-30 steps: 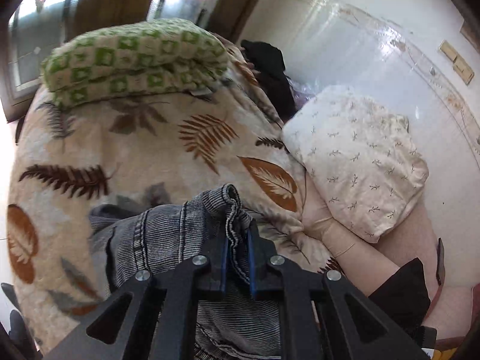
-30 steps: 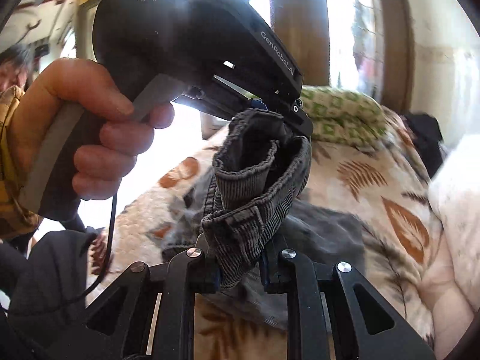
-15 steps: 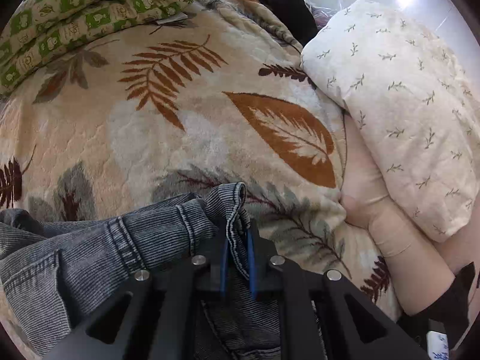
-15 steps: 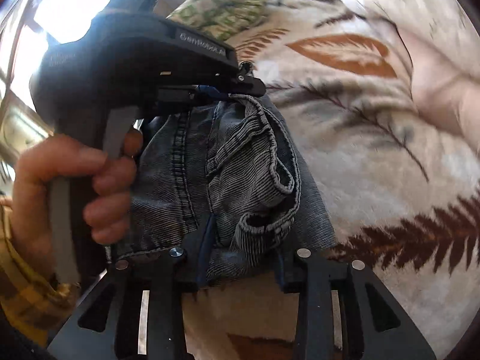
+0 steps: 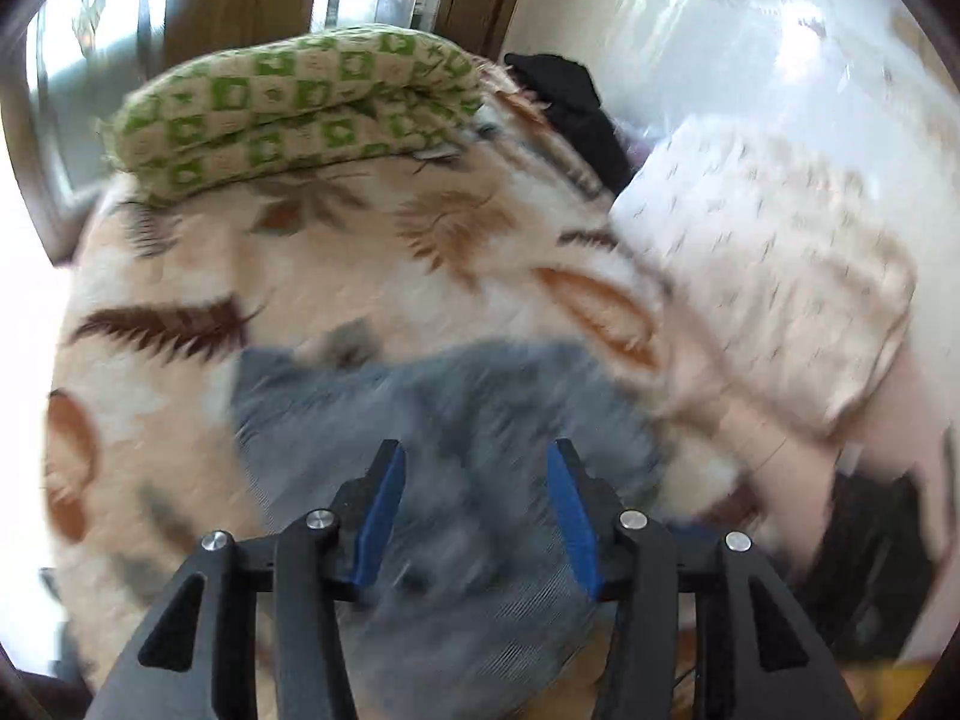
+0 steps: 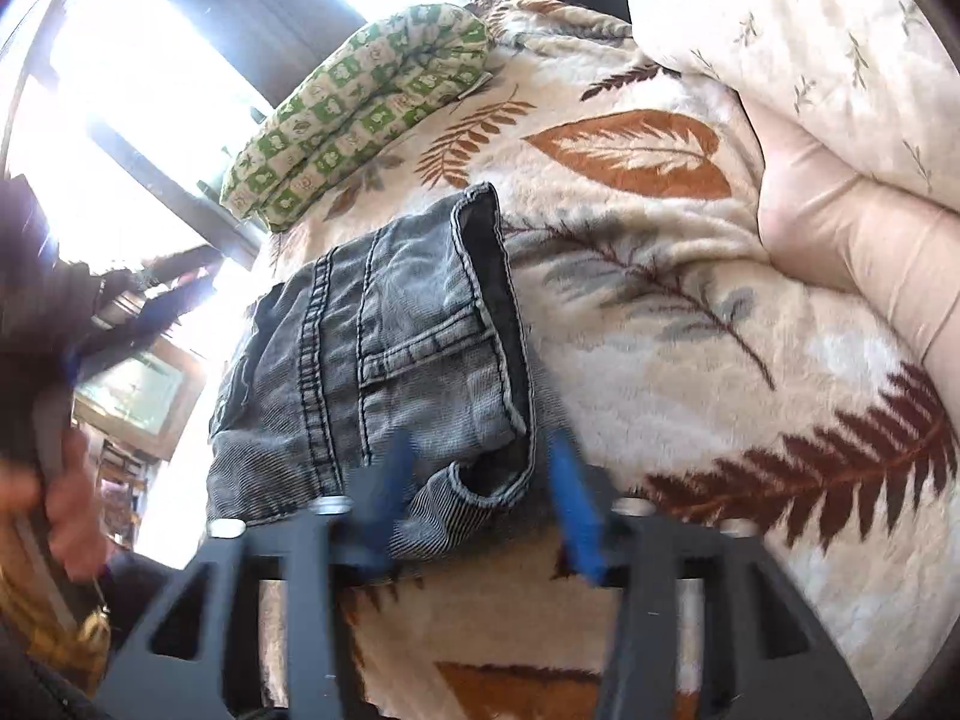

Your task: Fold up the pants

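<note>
The grey denim pants (image 6: 384, 348) lie folded in a compact stack on the leaf-print blanket (image 6: 690, 312), waistband edge facing right. In the left wrist view the pants (image 5: 456, 420) are blurred by motion. My left gripper (image 5: 474, 492) is open and empty, hovering above the pants. My right gripper (image 6: 480, 492) is open and empty, its blue pads on either side of the stack's near corner, just in front of it. The left gripper's handle and the hand on it show blurred at the left edge of the right wrist view (image 6: 60, 360).
A green checked folded blanket (image 5: 294, 108) lies at the far end of the bed. A cream pillow (image 5: 762, 264) lies to the right, with a person's bare arm (image 6: 864, 240) beside it. A black garment (image 5: 576, 108) lies by the wall.
Both grippers have opened and let go of the pants. The pants now lie folded on the blanket. The left gripper has pulled back and up.
</note>
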`<state>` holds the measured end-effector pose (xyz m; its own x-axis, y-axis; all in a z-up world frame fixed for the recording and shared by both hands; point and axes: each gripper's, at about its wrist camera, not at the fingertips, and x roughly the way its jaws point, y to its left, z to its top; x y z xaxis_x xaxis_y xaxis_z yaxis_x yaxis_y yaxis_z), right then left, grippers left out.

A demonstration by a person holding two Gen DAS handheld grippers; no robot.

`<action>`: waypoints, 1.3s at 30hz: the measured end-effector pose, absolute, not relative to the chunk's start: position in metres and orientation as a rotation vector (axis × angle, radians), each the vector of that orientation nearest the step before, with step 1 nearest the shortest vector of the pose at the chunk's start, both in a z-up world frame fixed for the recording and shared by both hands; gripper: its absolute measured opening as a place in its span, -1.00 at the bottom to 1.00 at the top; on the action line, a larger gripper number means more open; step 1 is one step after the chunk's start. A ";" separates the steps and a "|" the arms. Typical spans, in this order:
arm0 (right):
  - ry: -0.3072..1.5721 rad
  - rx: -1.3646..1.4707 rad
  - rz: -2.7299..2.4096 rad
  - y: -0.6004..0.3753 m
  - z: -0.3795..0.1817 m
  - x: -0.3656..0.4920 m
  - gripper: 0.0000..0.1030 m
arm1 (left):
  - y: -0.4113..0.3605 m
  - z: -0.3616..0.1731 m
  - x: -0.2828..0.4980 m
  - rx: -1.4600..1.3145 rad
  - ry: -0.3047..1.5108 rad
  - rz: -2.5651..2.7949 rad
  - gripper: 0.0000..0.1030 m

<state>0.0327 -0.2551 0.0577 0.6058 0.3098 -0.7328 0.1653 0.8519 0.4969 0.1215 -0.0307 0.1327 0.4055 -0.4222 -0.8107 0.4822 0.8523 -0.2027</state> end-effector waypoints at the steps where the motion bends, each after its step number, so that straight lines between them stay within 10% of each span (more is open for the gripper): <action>1: 0.921 0.549 0.090 -0.253 0.059 0.034 -0.45 | -0.027 0.126 0.114 0.094 1.013 -0.556 -0.01; 12: 1.002 0.291 0.054 -0.229 0.034 0.039 -0.49 | -0.017 0.054 0.089 0.241 1.083 -0.418 0.00; 19: 0.903 0.344 0.011 -0.256 0.076 0.049 -0.11 | 0.005 0.084 0.098 0.046 1.069 -0.507 -0.01; 29: 0.868 0.237 0.190 -0.215 0.081 0.138 -0.47 | -0.014 0.085 0.192 0.038 1.056 -0.376 -0.02; 39: 0.945 0.155 0.148 -0.219 0.035 0.154 -0.31 | -0.024 0.056 0.211 0.138 1.080 -0.346 0.01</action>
